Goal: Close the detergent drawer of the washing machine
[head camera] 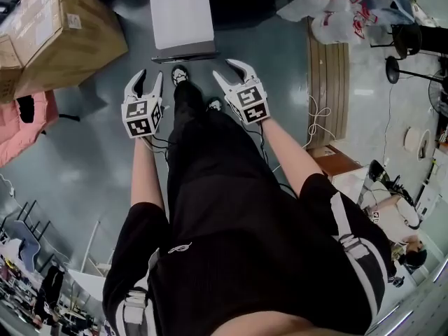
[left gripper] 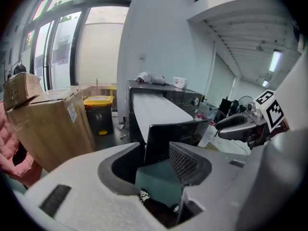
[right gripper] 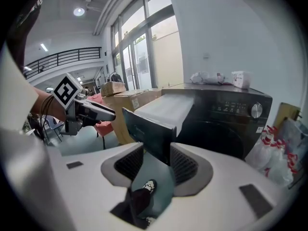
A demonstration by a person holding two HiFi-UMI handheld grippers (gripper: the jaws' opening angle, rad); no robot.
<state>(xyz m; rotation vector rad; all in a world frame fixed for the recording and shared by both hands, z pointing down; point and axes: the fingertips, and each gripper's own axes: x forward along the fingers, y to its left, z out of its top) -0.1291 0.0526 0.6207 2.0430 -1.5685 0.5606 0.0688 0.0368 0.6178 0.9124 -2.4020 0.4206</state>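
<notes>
The washing machine (right gripper: 233,117) is dark, and its long white detergent drawer (head camera: 180,11) stands pulled far out towards me, ending in a dark front panel (head camera: 185,56). My left gripper (head camera: 150,77) is open and empty, just left of and short of that panel. My right gripper (head camera: 229,71) is open and empty too, just right of the panel. In the left gripper view the drawer panel (left gripper: 174,134) shows beyond the left gripper (left gripper: 154,166). In the right gripper view the drawer panel (right gripper: 147,131) shows beyond the right gripper (right gripper: 154,165). Neither gripper touches the drawer.
A big cardboard box (head camera: 59,26) and a pink garment (head camera: 24,124) lie at the left. A wooden pallet (head camera: 329,82) and plastic bags (head camera: 343,5) are at the right. A yellow-lidded bin (left gripper: 98,112) stands beside the machine. My shoe (head camera: 180,74) is under the drawer.
</notes>
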